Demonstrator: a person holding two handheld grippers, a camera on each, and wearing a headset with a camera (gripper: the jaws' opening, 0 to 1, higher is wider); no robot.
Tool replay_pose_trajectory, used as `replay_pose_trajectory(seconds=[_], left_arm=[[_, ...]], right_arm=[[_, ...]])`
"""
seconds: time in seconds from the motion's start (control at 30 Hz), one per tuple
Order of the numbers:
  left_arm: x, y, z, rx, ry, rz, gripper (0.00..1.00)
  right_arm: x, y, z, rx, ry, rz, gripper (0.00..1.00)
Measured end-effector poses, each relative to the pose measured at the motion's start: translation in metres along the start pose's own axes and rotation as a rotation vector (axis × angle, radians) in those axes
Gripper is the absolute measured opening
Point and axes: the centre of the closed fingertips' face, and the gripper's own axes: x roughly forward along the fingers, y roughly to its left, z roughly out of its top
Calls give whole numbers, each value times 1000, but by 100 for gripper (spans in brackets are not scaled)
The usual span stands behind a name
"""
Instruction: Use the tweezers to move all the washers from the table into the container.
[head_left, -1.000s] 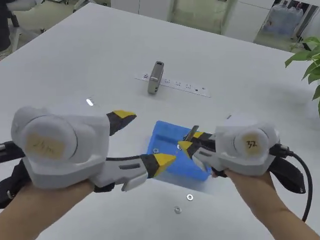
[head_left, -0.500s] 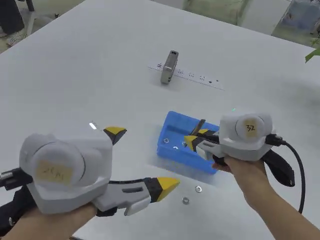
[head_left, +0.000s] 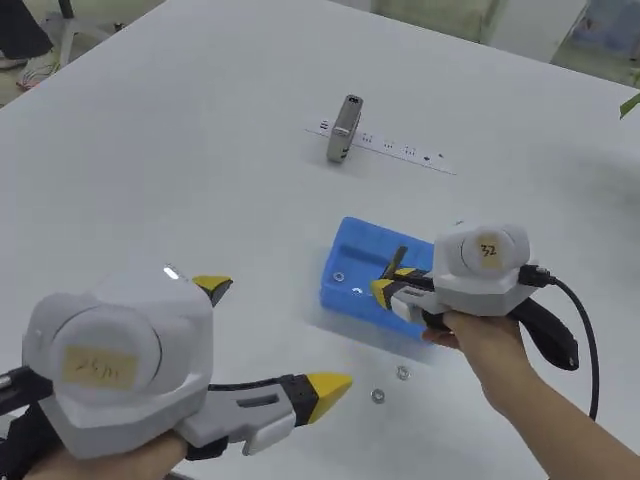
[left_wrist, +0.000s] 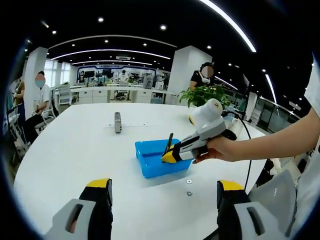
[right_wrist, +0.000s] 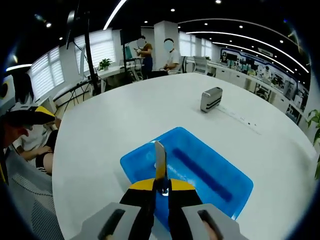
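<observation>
On the desk (head_left: 200, 150), washers (head_left: 403, 373) six o'clock from the container (head_left: 352, 232) may skid if tweezers (head_left: 396, 261) pinched in my right claw (head_left: 384, 289) slip; left claw (head_left: 270, 335) spread.

A round yellow sticker (head_left: 487, 252) on the back of the right gripper (head_left: 384, 288) carries a handwritten number — 32. The left gripper (head_left: 272, 335) bears a second sticker (head_left: 104, 368), also yellow, with a handwritten scrawl — it seems to begin with a 2, but the rest cannot be made out. The white strip (head_left: 390, 150) lying on the table (head_left: 200, 150) has small dark marks along it, too small to read.
</observation>
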Motion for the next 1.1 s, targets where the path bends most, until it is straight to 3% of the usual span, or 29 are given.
replay_pose_trajectory(seconds=[0.2,0.37,0.57,0.67,0.9,1.1], left_arm=[[-4,-1,-3,8,8,3,87],[-8,0,1,18,-5,14,87],[-14,3,6,24,-22,35,89],[-16,5,6,27,-24,45,88],[-23,2,9,42,-35,54,92],[-27,2,10,46,-42,67,94]], right_arm=[[1,-2,-1,29,2,4,6],[-7,-3,4,26,-13,-11,6],[-41,-4,23,70,-117,-26,5],[-61,-1,24,95,-150,-32,5],[-91,11,19,88,-181,-67,5],[-100,22,2,101,-169,-77,5]])
